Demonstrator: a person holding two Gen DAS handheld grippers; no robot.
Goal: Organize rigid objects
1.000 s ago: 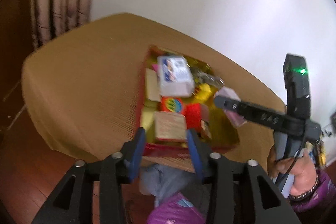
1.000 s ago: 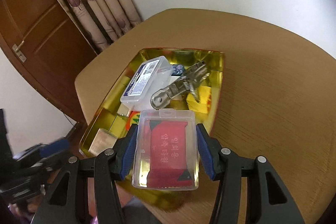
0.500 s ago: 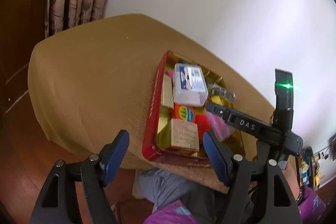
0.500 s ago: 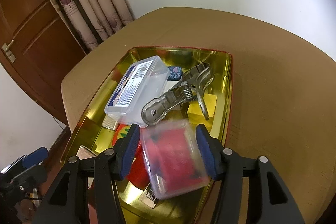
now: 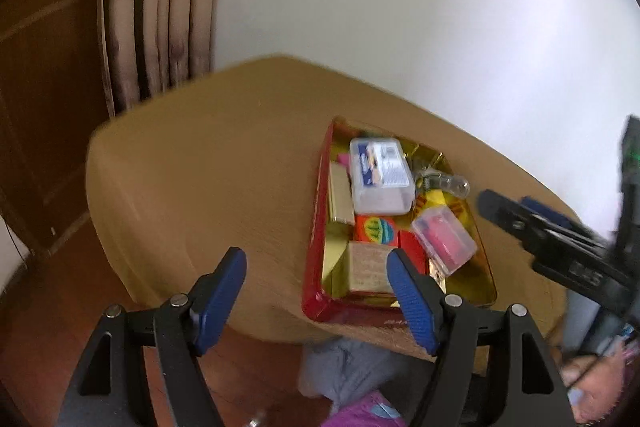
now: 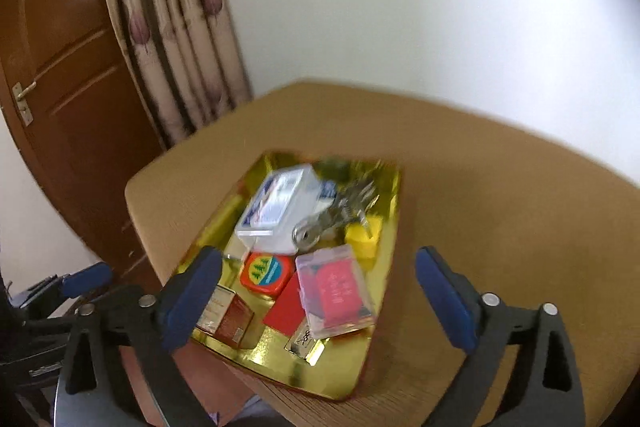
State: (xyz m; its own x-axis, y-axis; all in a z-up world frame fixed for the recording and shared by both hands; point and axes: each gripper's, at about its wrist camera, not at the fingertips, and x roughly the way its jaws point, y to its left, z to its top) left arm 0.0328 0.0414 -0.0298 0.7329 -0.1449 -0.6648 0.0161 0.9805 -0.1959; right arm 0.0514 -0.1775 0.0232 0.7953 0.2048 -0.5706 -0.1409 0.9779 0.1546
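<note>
- The right gripper (image 6: 316,297) had held the clear case with the red insert (image 6: 334,297) half a second before; by this moment its fingers were opening wide with nothing between them, and the case lay in the gold tray (image 6: 384,223), tilted on a red card and a small gold packet.
- The left gripper (image 5: 316,301) had let go earlier, and its fingers stood spread and empty above the tray's near red rim.
- This probably meant that both placements were finished; every rigid object in view sat inside the tray: the larger clear box (image 6: 280,215), the metal clip (image 6: 336,217), the yellow block (image 6: 362,241), the orange tin (image 6: 266,273) and the small carton (image 6: 228,315).
- The tray's near end lay close to the counter (image 6: 500,211) edge, so a nudge there risked tipping it off.
- The counter was bare to the right of the tray and behind it, up to the wall, which left free room for withdrawing.
- A curtain (image 6: 172,39) and a door (image 6: 64,67) stood well apart on the left.
</note>
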